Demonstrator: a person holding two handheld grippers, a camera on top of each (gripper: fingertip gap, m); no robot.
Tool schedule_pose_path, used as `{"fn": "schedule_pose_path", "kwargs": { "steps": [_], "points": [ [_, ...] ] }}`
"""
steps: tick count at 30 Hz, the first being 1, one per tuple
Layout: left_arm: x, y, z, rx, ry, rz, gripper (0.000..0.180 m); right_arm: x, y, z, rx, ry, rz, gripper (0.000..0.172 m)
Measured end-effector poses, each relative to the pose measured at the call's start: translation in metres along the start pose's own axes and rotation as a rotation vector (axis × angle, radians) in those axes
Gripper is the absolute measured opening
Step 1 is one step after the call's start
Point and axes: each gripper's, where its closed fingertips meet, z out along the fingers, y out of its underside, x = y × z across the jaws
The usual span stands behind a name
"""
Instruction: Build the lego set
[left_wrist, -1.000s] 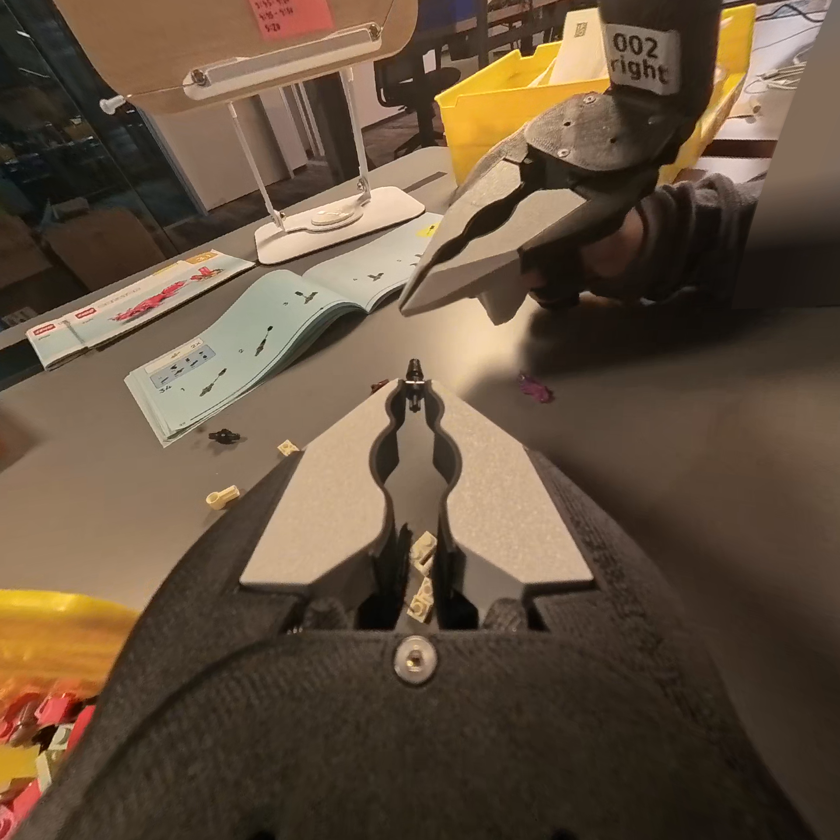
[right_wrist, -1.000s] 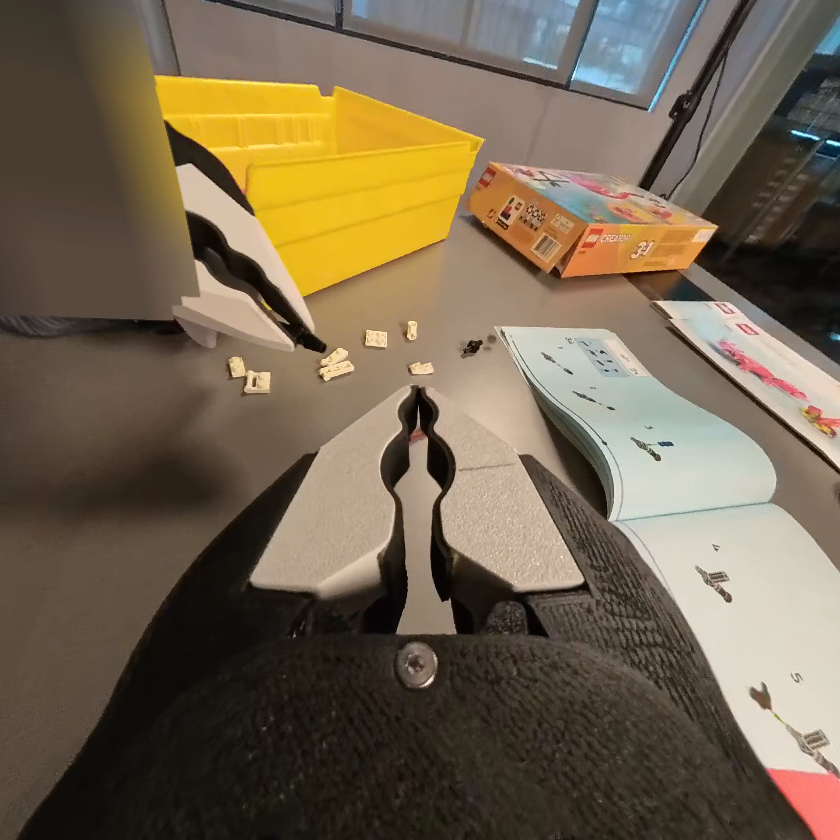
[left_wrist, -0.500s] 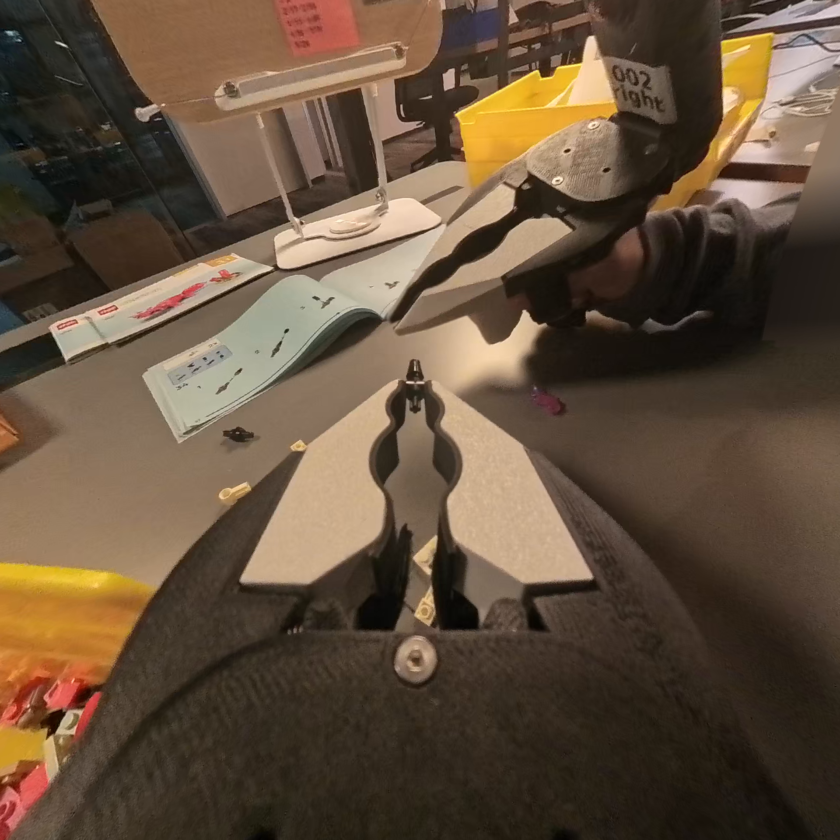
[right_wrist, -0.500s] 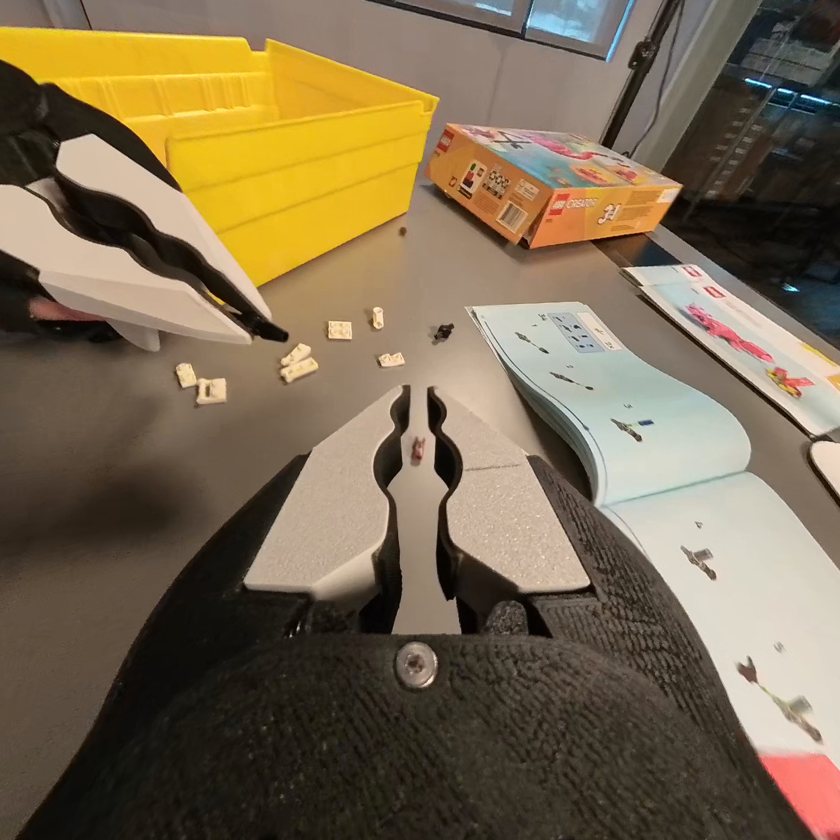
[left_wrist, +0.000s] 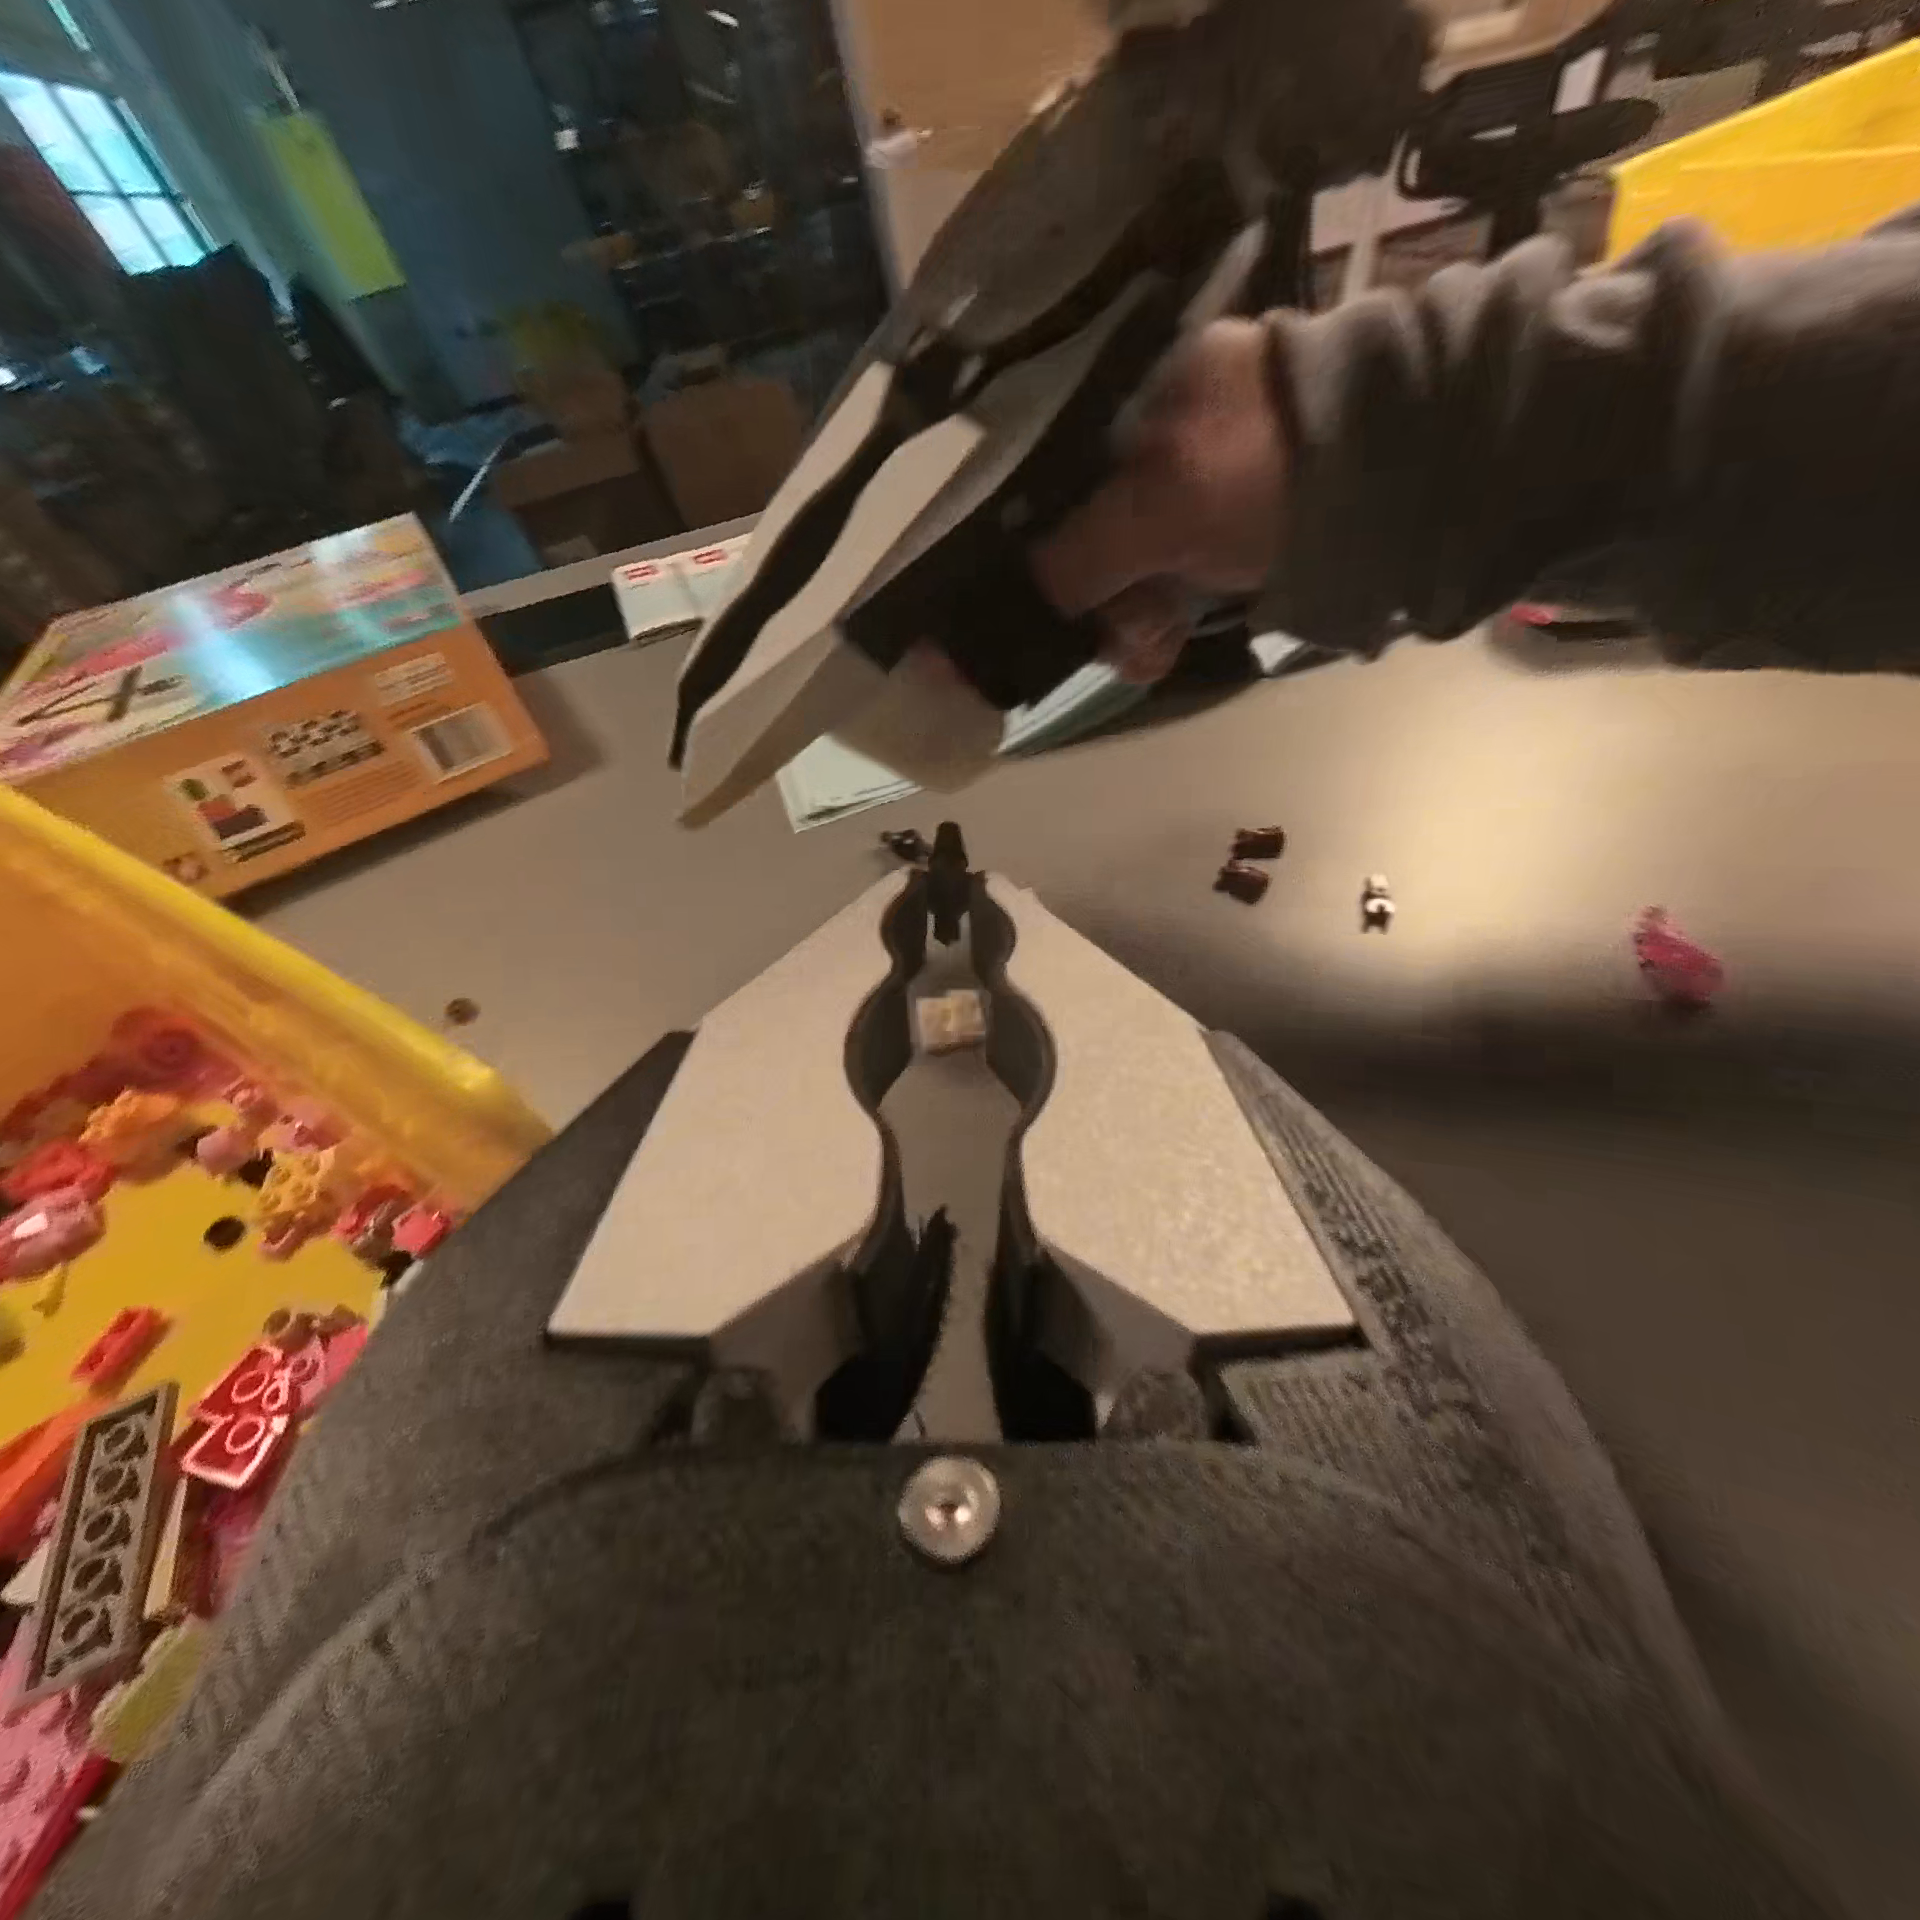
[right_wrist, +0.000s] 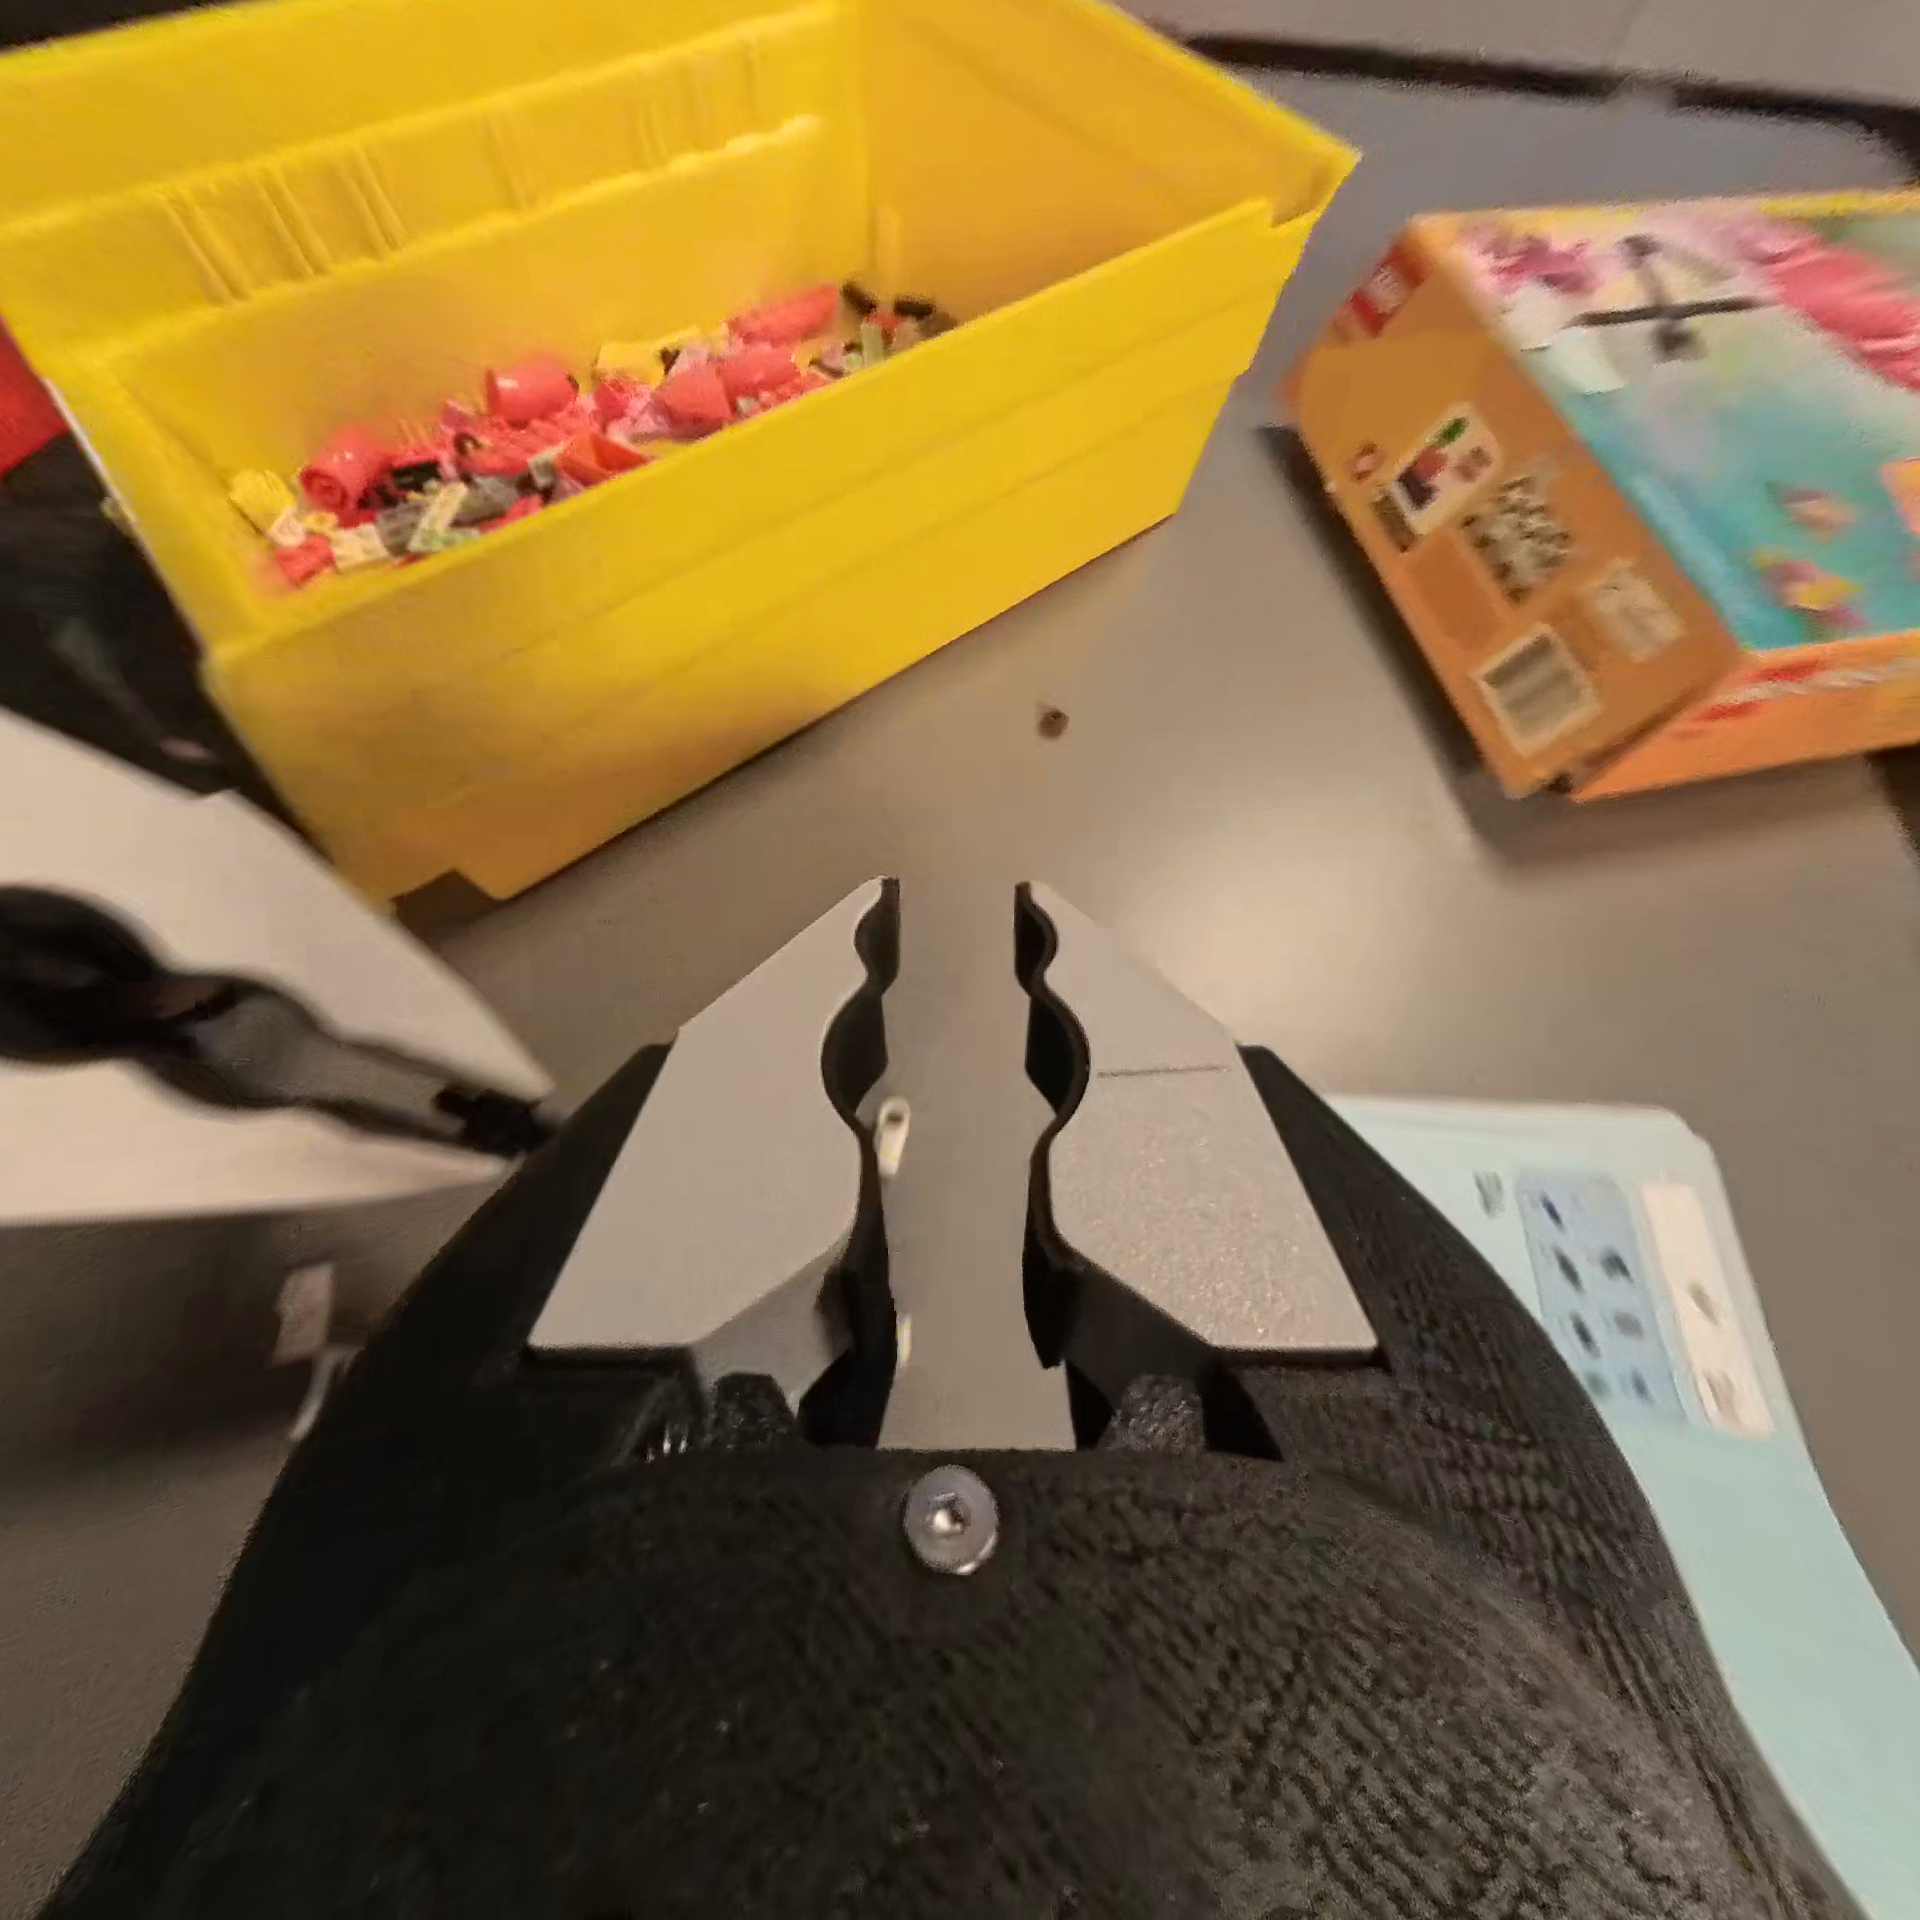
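Left gripper clamped on black pin, above table. Right gripper released, nothing between pads, near yellow bin.

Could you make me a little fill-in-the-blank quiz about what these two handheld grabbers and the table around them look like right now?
1. The left gripper pinches a small ____ piece at its fingertips.
2. The right gripper has its fingers ____, with nothing between them.
3. The loose toy bricks lie in a ____ bin.
4. The orange toy box lies on the ____ table.

Missing words: black; apart; yellow; grey
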Motion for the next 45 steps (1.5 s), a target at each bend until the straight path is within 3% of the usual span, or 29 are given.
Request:
{"fn": "schedule_pose_path", "kwargs": {
  "steps": [5,10,31,35,40,42,45],
  "points": [
    [-0.007,0.003,0.001,-0.017,-0.026,0.031,0.006,0.018,0.0,0.067,-0.121,-0.067,-0.029,0.019],
    [-0.006,0.004,0.002,-0.021,-0.017,0.05,0.006,0.027,0.004,0.101,-0.127,-0.114,0.036,0.021],
    [-0.003,0.003,0.002,-0.007,0.018,0.037,0.006,0.035,0.006,0.114,-0.113,-0.112,-0.007,0.005],
    [-0.002,0.001,0.001,0.003,0.023,0.038,0.006,0.034,-0.006,0.078,0.004,-0.075,0.004,0.005],
    [0.008,-0.003,0.0,0.027,0.078,0.034,0.007,0.019,-0.03,-0.043,0.323,0.023,0.161,0.005],
    [0.019,-0.006,0.0,0.041,0.134,0.03,0.007,0.012,-0.021,-0.097,0.454,0.098,0.276,0.004],
    [0.05,-0.013,0.002,0.064,0.282,0.003,0.007,-0.007,0.016,-0.15,0.547,0.2,0.409,0.004]
  ]
}}
